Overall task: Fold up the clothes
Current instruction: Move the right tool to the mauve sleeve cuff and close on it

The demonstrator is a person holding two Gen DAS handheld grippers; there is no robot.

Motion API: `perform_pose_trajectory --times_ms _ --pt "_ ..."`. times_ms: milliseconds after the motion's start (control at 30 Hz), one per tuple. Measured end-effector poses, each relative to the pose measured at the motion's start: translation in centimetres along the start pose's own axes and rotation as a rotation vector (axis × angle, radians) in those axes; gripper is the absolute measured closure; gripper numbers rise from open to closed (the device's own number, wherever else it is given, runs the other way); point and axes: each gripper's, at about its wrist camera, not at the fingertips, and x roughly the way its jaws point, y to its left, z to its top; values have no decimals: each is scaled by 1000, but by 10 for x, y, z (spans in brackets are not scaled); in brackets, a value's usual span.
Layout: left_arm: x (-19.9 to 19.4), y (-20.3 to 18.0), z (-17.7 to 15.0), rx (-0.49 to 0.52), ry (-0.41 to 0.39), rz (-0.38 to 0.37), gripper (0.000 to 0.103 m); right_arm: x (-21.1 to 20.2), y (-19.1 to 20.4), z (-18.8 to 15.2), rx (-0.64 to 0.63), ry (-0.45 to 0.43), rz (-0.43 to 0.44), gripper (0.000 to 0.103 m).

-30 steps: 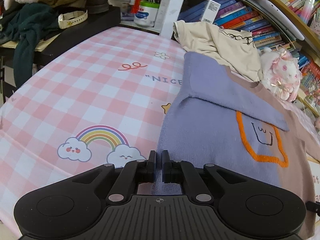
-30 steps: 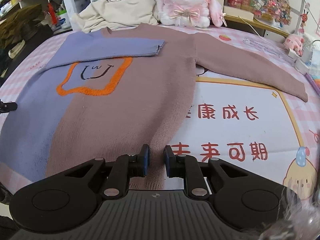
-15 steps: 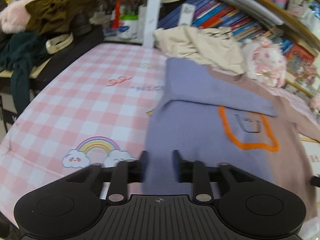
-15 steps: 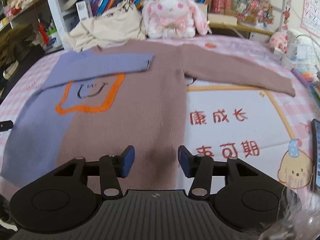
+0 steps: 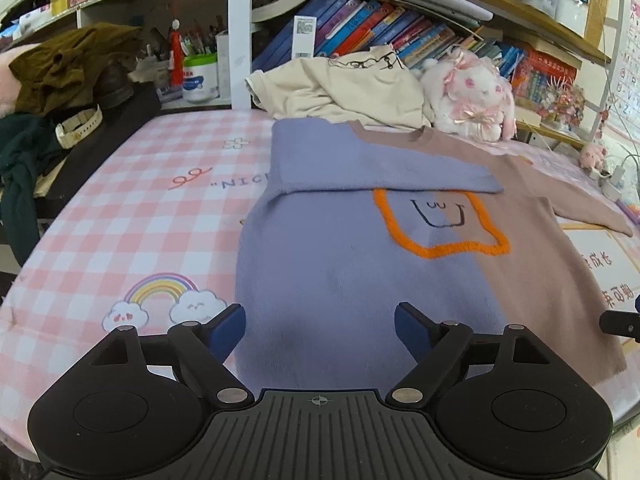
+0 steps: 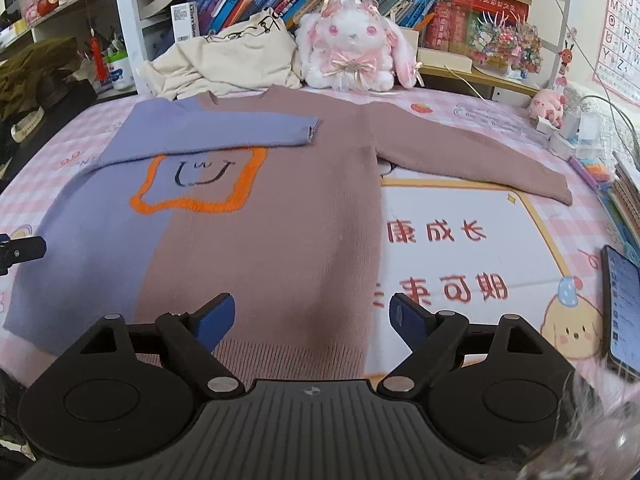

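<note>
Both claws are wide apart right now, nothing pinched in either. The left gripper (image 5: 320,330) has just been opening, and its blue pads sit above the lavender side of the sweater (image 5: 360,264) near the hem, with only cloth showing in the gap and nothing gripped. Same deal for the right gripper (image 6: 311,316): jaws have just been spreading, hanging over the brown half by the ribbed hem, pads clear of the knit.

The sweater lies flat on the pink checked cover (image 5: 132,216), neckline at the far end. Its lavender sleeve (image 6: 224,130) is folded across the chest, just above the orange outlined face patch (image 6: 200,186). The brown sleeve (image 6: 472,158) is stretched out to the right.

Behind the collar there's a cream garment (image 6: 228,60) heaped up and a plush bunny (image 6: 356,44) right beside it, both against the bookshelf. A phone (image 6: 622,312) lies at the right edge of the cover, near the brown sleeve's side, and some small clutter sits past the cuff. On the left a dark side surface carries a pile of clothes (image 5: 60,68).

Plenty of bare cover to the left of the sweater, around the rainbow print (image 5: 160,300).
</note>
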Motion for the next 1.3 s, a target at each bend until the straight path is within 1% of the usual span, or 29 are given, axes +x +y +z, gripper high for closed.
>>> perform_pose_trajectory --times_ms 333,600,733,933,1200,1300 --pt "7 -5 -7 -9 33 -39 16 -10 -6 -11 18 15 -40 18" --pt "12 -14 -4 -30 34 -23 16 -4 -20 -6 17 10 -32 17" --pt "15 -24 -1 -43 36 9 16 4 -36 1 24 6 -16 17" --pt "24 -48 6 -87 41 75 16 22 -69 17 4 -7 35 17" --pt "34 -95 11 -156 54 163 16 47 -135 47 36 -33 102 15" --pt "33 -110 7 -199 48 212 16 58 -158 55 57 -28 118 15"
